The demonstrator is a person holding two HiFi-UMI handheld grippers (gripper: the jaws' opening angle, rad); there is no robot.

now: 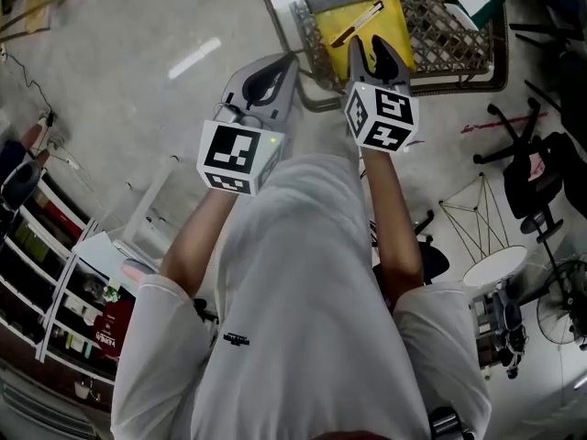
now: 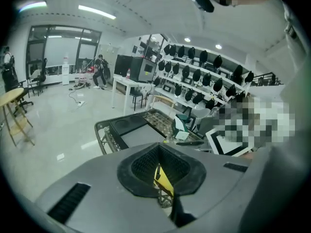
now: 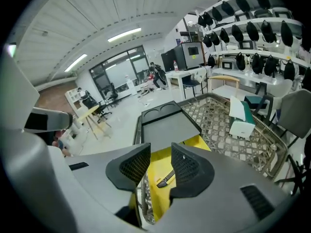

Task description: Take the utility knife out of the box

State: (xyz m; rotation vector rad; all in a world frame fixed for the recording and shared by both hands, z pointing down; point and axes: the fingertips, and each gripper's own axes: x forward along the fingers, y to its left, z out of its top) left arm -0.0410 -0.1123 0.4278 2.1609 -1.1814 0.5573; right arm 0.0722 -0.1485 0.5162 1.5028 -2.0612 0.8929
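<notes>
Hovering over the far yellow box (image 1: 399, 24), the right gripper (image 1: 368, 49) was spread, ready for the utility knife (image 1: 358, 23); the left gripper (image 1: 290, 60) was pressed together, idle.

Place: a lab or workshop, one large open room.
Shelves: beyond the mesh table (image 3: 228, 125), white wall shelves (image 2: 204, 74) carry rows of matching black devices.
Floor: around the mesh table lies a glossy pale floor (image 2: 53, 125), with cables (image 2: 77, 97) trailing across it further off.
Ceiling: strip lights (image 3: 124, 34) run high above the mesh table.
Far end: well past the mesh table stand a glass wall (image 2: 63, 47), a white table (image 2: 127, 84) and people (image 2: 101, 71).
Seating: black office chairs (image 1: 537, 168) and a fan (image 1: 564, 314) stand near the mesh table.
</notes>
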